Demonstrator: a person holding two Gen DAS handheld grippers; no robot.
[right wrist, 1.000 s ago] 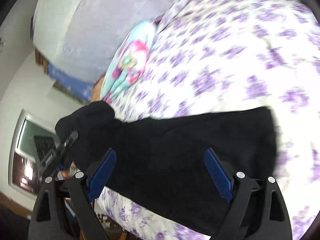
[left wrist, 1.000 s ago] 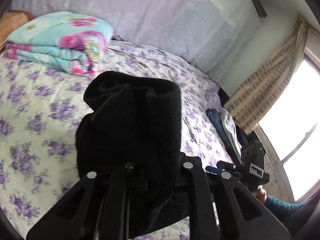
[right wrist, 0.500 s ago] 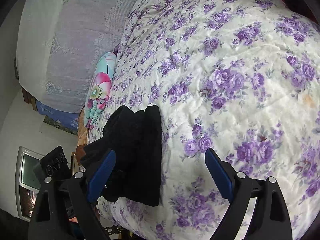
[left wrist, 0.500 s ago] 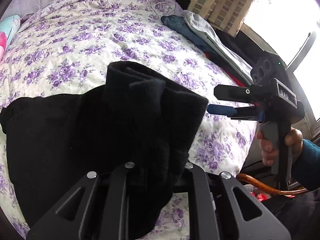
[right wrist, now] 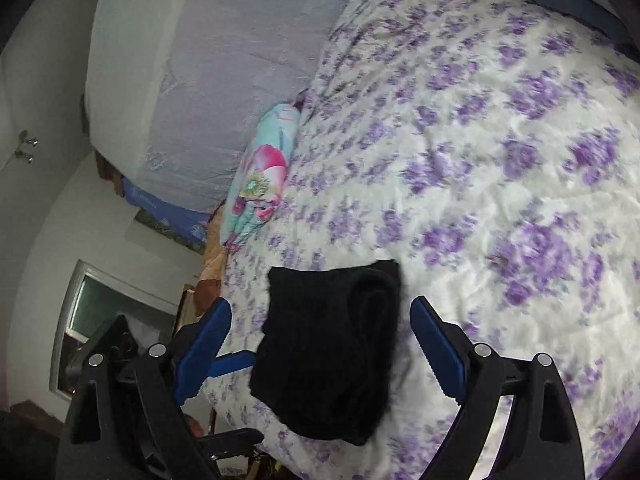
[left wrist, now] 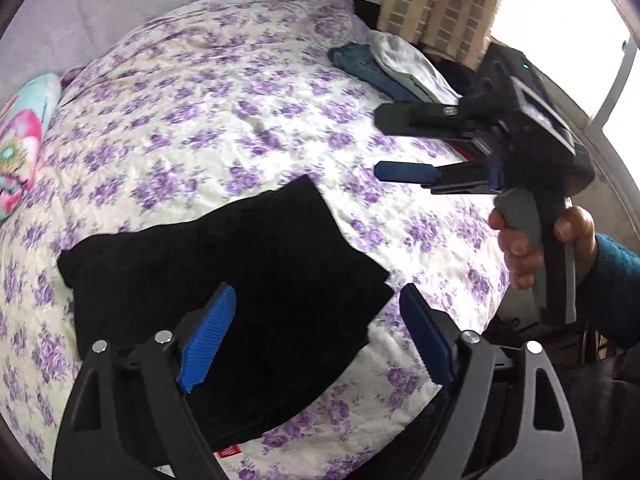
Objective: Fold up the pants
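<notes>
The black pants point(left wrist: 224, 272) lie folded in a flat stack on the purple-flowered bed cover point(left wrist: 224, 112), near the bed's front edge. They also show in the right wrist view point(right wrist: 332, 344). My left gripper point(left wrist: 316, 336) is open and empty, just above the near side of the pants. My right gripper point(right wrist: 320, 344) is open and empty, with the pants below and between its blue pads. In the left wrist view the right gripper point(left wrist: 378, 146) hovers over the bed to the right of the pants, held by a hand.
A folded turquoise and pink blanket point(right wrist: 260, 176) lies at the head of the bed by the grey headboard point(right wrist: 224, 60). A blue and grey clothes pile point(left wrist: 392, 68) sits at the far right edge by the curtain point(left wrist: 436, 4). The bed's edge is just below the pants.
My left gripper has let go of the pants and opened; they now lie flat and folded on the bed. My right gripper stayed open and moved closer over the pants.
</notes>
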